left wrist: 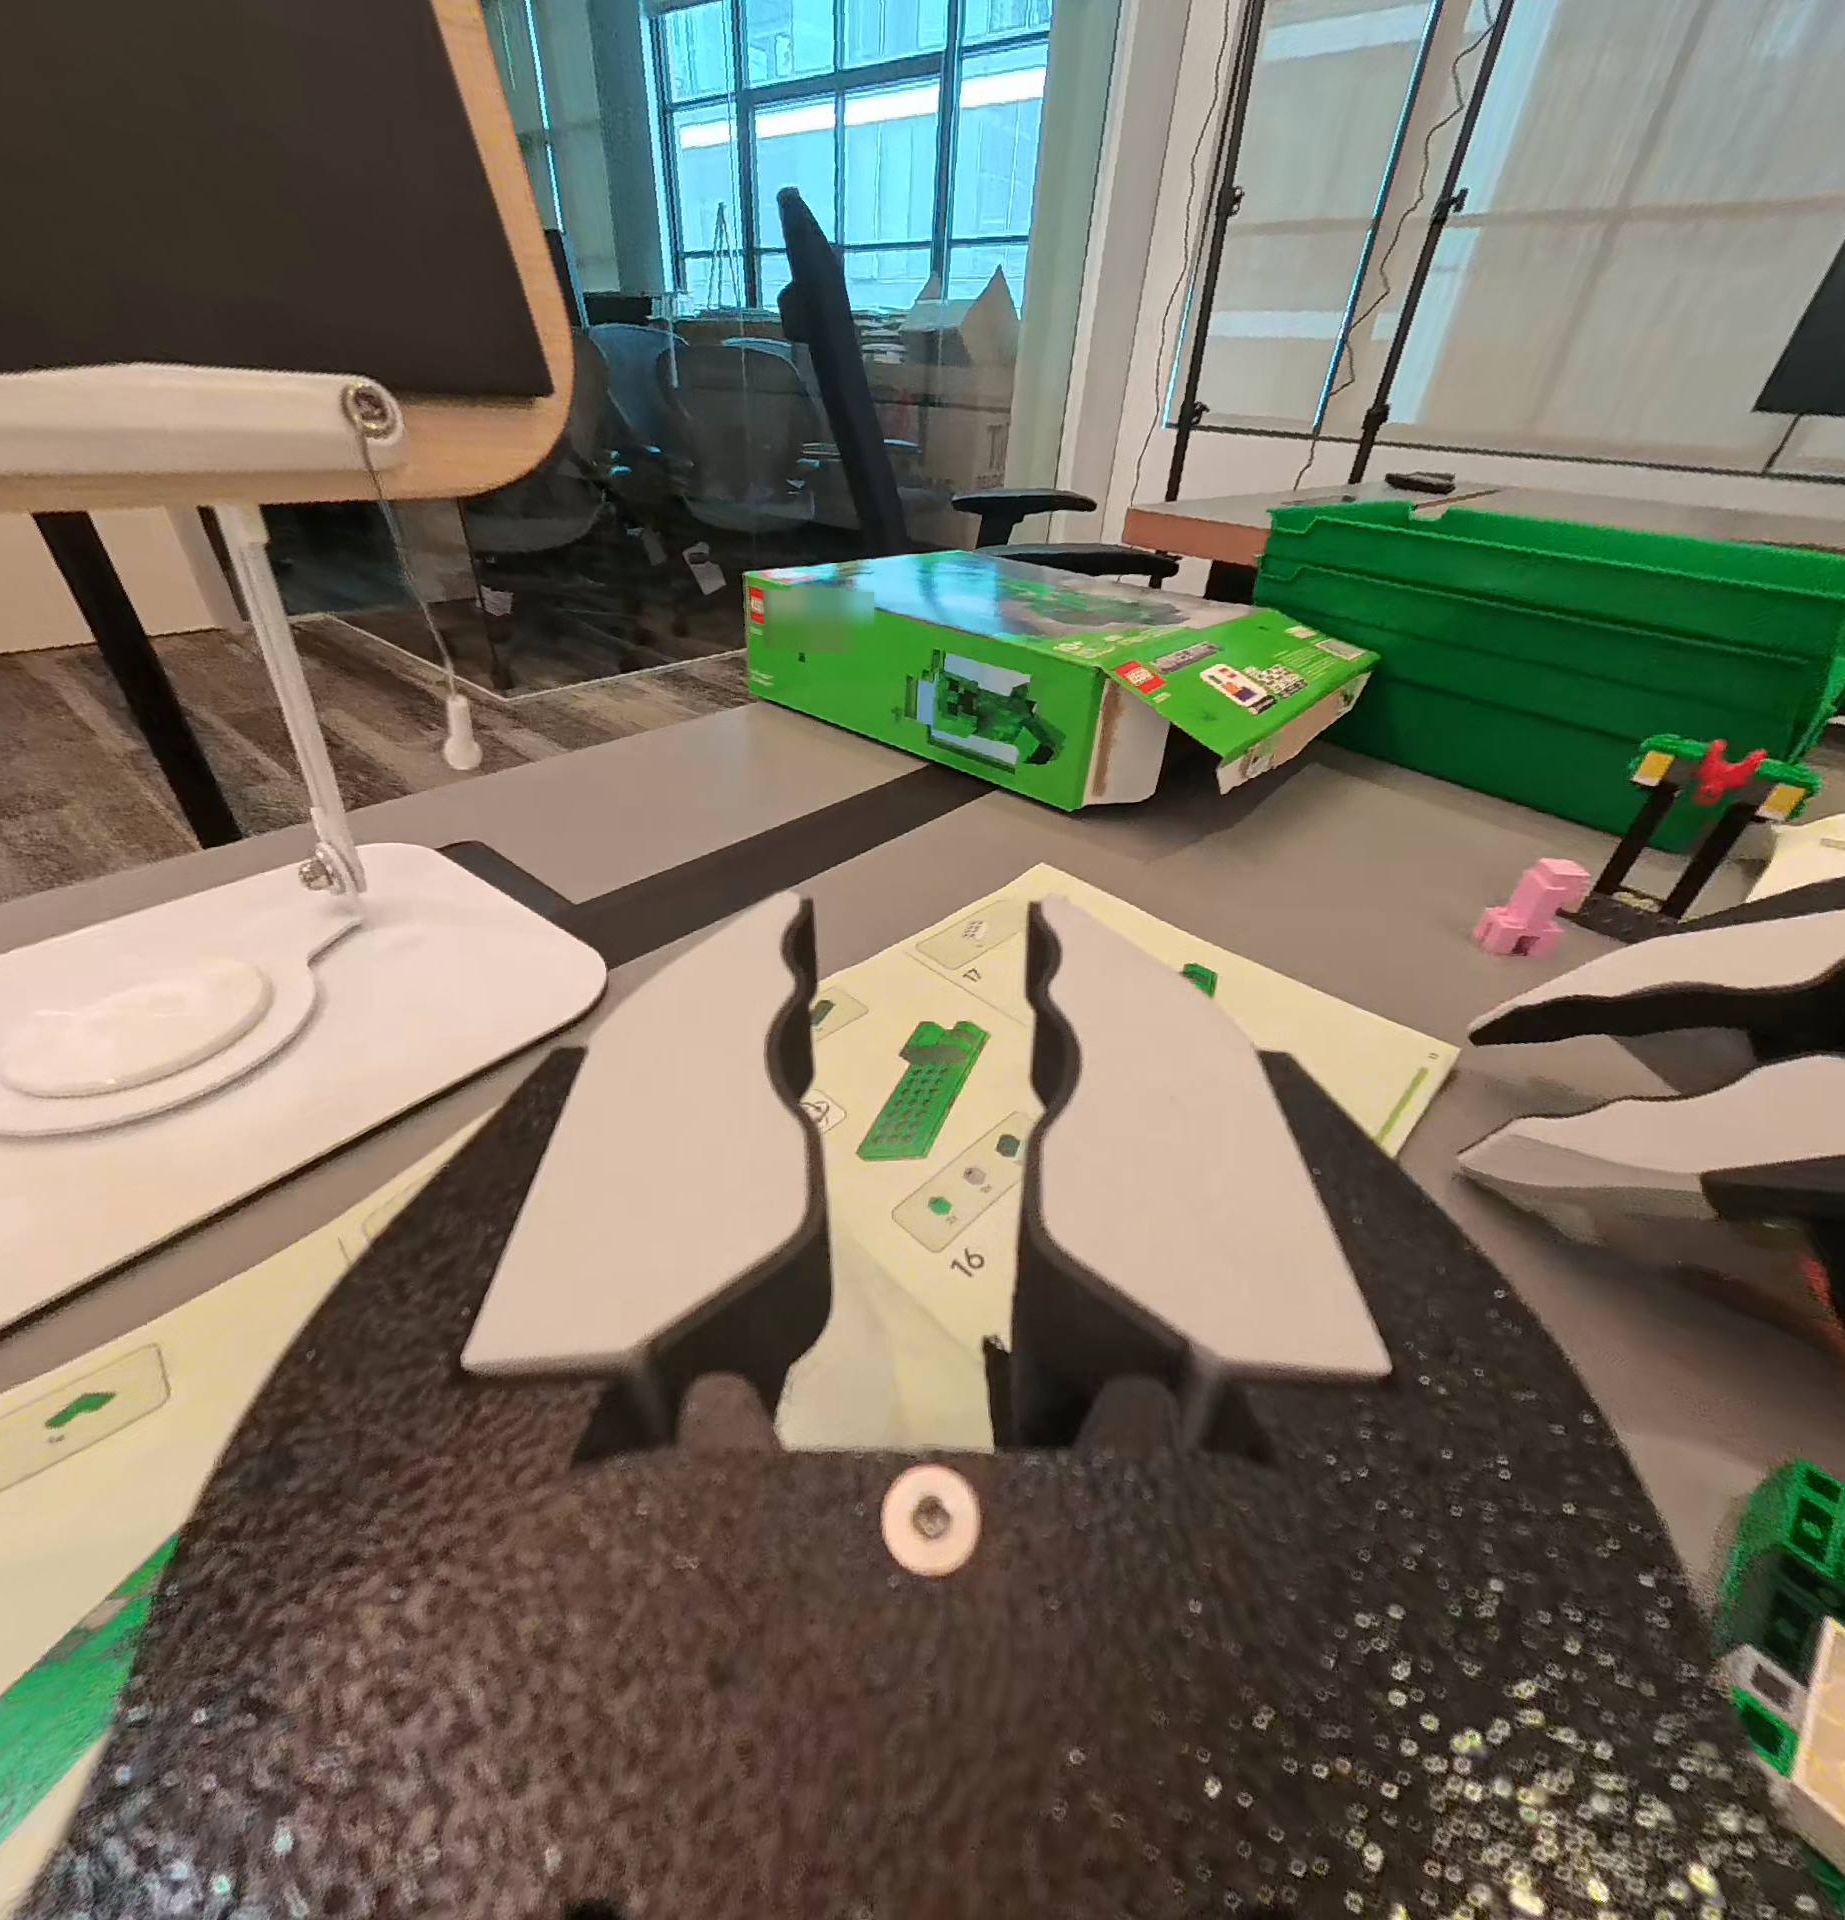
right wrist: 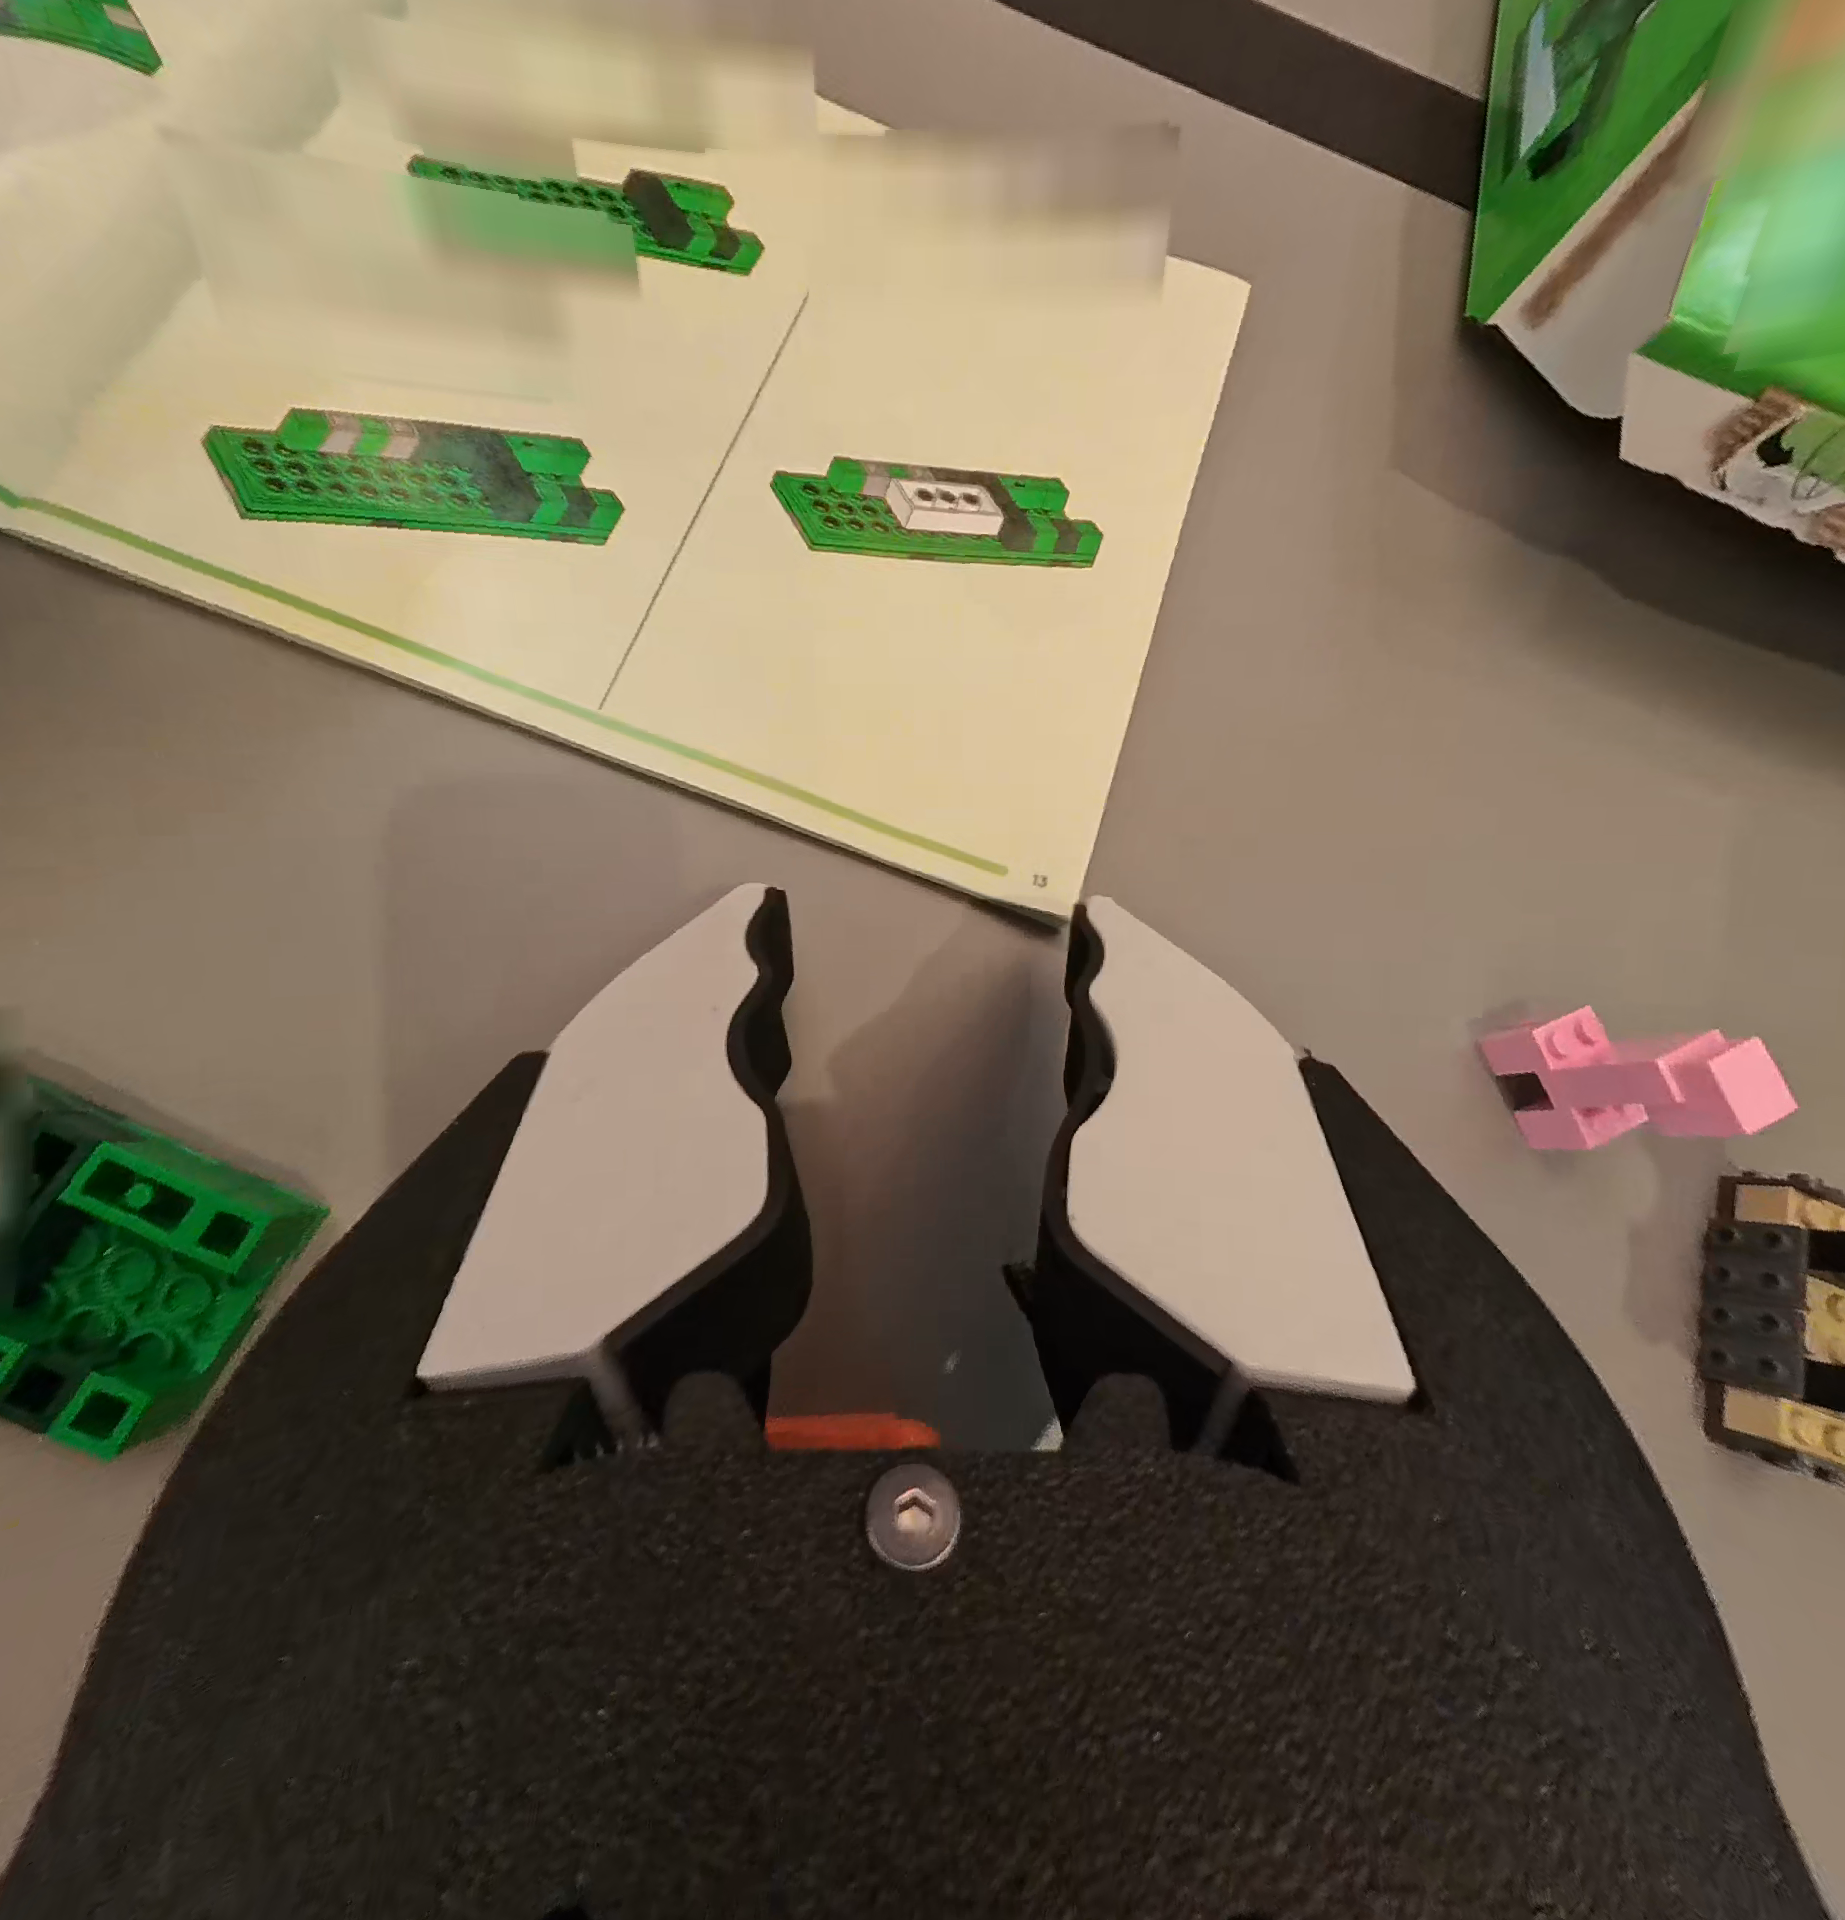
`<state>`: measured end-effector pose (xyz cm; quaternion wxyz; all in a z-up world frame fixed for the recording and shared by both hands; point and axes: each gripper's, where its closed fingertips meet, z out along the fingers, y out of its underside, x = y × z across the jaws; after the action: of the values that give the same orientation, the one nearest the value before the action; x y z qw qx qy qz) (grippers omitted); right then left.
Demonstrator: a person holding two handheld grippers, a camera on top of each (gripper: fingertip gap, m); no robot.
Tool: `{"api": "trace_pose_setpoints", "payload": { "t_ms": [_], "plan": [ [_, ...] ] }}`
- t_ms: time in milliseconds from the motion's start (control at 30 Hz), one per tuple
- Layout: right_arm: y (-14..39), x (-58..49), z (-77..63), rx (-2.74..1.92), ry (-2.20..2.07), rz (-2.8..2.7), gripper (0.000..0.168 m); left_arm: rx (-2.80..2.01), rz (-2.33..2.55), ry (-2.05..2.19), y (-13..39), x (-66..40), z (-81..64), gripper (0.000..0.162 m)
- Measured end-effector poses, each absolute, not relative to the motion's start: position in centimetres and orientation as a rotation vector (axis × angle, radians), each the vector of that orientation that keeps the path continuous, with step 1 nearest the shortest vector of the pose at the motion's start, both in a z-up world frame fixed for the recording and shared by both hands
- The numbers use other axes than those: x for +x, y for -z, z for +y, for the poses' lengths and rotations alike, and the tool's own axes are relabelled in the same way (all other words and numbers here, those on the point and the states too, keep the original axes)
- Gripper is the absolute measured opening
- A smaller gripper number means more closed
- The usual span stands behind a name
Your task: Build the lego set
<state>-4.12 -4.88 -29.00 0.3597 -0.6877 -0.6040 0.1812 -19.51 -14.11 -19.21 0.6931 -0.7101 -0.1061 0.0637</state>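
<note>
Midway: both tools, left (left wrist: 923,935) and right (right wrist: 928,925), gape empty; pink figure (right wrist: 1635,1081) built, green assembly (right wrist: 118,1268) unfinished.

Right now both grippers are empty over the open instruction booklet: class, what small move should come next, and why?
Probably swing the right gripper left to the green brick assembly lying on the grey table: both jaws stand open and empty, and the open booklet pictures green builds.

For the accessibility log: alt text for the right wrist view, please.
An open, empty hand-held gripper hovers over a grey table just short of an open instruction booklet. A green brick assembly lies to its left, a pink brick pig to its right.
</note>
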Motion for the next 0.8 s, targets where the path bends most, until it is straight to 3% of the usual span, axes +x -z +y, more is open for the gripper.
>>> {"api": "trace_pose_setpoints", "payload": {
  "t_ms": [800],
  "plan": [
    [29.1, -4.6, -4.3, -1.817, -0.467, -1.503, 0.043, -1.609, -0.185, -0.114, 19.4, -18.6, -13.7, 0.031]
  ]
}}
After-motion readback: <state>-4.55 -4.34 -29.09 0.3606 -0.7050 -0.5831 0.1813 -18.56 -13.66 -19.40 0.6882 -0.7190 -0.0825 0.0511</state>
